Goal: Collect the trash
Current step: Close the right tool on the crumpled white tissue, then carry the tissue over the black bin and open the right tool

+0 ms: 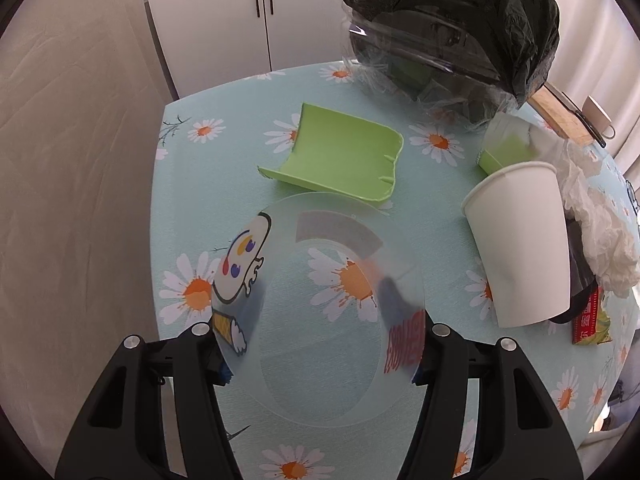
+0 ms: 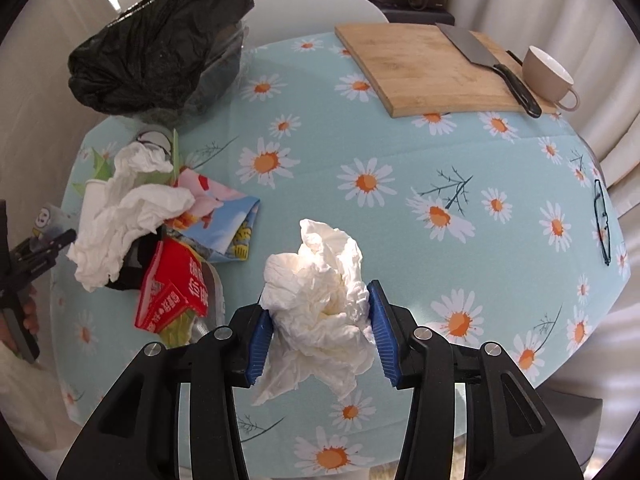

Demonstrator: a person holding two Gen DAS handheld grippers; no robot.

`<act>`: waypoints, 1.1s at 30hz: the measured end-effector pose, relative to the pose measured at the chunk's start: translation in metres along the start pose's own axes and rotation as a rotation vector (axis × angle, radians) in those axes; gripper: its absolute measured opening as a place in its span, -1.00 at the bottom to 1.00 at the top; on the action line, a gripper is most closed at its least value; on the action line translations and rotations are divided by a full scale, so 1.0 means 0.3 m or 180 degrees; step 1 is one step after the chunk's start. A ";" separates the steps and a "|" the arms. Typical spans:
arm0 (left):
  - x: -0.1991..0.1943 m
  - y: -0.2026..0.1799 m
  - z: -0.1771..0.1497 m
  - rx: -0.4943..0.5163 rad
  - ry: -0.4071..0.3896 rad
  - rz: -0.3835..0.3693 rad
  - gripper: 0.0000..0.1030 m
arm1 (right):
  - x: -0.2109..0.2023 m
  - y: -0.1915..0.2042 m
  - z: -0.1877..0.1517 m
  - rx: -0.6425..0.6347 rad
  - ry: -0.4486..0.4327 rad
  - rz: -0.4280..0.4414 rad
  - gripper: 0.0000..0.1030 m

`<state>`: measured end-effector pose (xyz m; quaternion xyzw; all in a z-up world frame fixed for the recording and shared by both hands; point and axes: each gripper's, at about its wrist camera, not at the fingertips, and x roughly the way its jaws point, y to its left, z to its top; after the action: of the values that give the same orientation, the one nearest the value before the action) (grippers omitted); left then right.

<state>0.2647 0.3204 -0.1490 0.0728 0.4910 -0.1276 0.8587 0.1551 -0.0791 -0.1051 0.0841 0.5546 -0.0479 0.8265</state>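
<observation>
Between right gripper (image 2: 320, 326) pads, crumpled white tissue (image 2: 320, 300)

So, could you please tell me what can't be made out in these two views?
- Left wrist view: what is inside the black bin bag; its dark folds and clear film hide it.
- Left wrist view: the print on the clear plastic cup, blurred and reversed.
- Right wrist view: the paper cup, mostly hidden behind crumpled tissue.
- Right wrist view: the table under the held tissue.

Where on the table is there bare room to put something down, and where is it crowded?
Bare cloth lies between the cutting board and the crumpled tissue in the right tool, out to the table's right edge. It is crowded on the left, around the tissue pile, red wrapper and black bag.
</observation>
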 end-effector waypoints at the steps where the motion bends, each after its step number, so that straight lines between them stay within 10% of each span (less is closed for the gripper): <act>1: -0.013 0.007 0.009 -0.0020 -0.0012 -0.0008 0.18 | -0.015 0.003 0.012 -0.0023 -0.0034 0.0014 -0.18; 33: -0.397 -0.307 0.710 0.0343 -0.0610 0.0354 0.21 | -0.247 0.209 0.803 -0.1382 -0.1333 0.1054 -0.16</act>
<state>0.3558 0.1967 0.0618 0.1334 0.3944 -0.1123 0.9022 0.3568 -0.0648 0.0581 -0.0166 0.3490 0.1898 0.9175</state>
